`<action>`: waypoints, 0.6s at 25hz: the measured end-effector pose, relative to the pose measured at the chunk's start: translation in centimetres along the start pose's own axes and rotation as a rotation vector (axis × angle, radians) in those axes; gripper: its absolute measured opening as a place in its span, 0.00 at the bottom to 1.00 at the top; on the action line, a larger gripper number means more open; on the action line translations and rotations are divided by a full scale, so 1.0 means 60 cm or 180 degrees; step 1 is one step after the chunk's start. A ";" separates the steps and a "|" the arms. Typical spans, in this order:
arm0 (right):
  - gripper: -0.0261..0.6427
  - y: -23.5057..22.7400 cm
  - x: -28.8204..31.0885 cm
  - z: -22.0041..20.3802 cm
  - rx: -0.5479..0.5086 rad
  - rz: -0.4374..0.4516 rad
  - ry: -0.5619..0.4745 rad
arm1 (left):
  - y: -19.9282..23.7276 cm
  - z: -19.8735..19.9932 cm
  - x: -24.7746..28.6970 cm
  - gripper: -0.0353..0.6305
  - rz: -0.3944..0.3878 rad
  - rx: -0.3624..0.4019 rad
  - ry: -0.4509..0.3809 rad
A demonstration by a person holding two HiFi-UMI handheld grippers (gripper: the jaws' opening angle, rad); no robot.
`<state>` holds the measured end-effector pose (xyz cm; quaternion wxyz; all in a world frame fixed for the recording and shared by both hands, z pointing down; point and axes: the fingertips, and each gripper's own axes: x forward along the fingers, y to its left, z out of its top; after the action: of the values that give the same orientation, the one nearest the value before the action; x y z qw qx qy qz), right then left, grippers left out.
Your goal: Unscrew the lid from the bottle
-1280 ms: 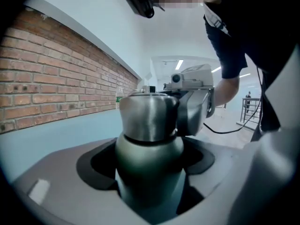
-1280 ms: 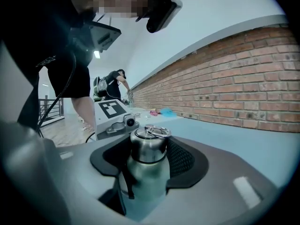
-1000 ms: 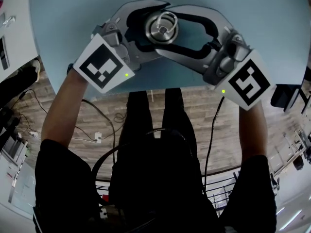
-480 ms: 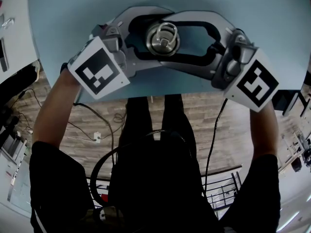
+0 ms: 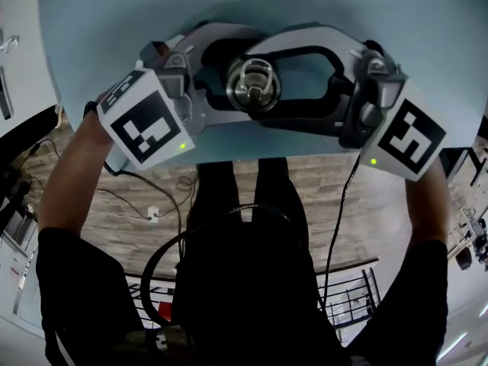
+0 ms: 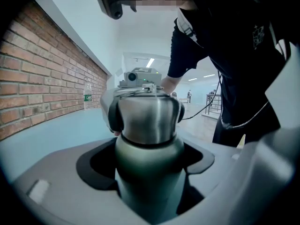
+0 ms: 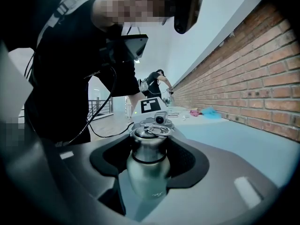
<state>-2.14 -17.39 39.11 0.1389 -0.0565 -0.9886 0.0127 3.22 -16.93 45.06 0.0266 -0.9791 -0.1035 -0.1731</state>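
Pale blue table [image 5: 114, 21] runs along a brick wall [image 6: 42, 78], and the steel bottle [image 6: 149, 172] stands on the table near the edge closest to me. It is upright, its long axis vertical, and its lid [image 5: 253, 82] with the wire ring points straight up. My left gripper [image 5: 238, 78] lies nearly level above the table, jaws clamped on the bottle's body. My right gripper [image 5: 268, 82] faces it from the opposite side, higher off the table, with its black pads [image 6: 114, 118] clenched on the lid.
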 end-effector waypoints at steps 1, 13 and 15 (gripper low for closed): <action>0.41 0.002 -0.001 0.001 -0.0014 0.0069 0.0004 | -0.003 0.001 0.002 0.62 -0.0060 0.0027 0.0013; 0.42 0.008 0.018 0.006 0.0068 0.0651 0.0073 | -0.021 -0.007 -0.010 0.62 -0.0496 0.0226 0.0197; 0.42 -0.004 0.015 0.001 0.0063 0.0661 0.0072 | -0.009 -0.013 -0.009 0.62 -0.0498 0.0215 0.0210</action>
<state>-3.07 -17.52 39.32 0.1485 -0.1573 -0.9756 0.0361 2.38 -16.57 45.60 0.0494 -0.9603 -0.1845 -0.2033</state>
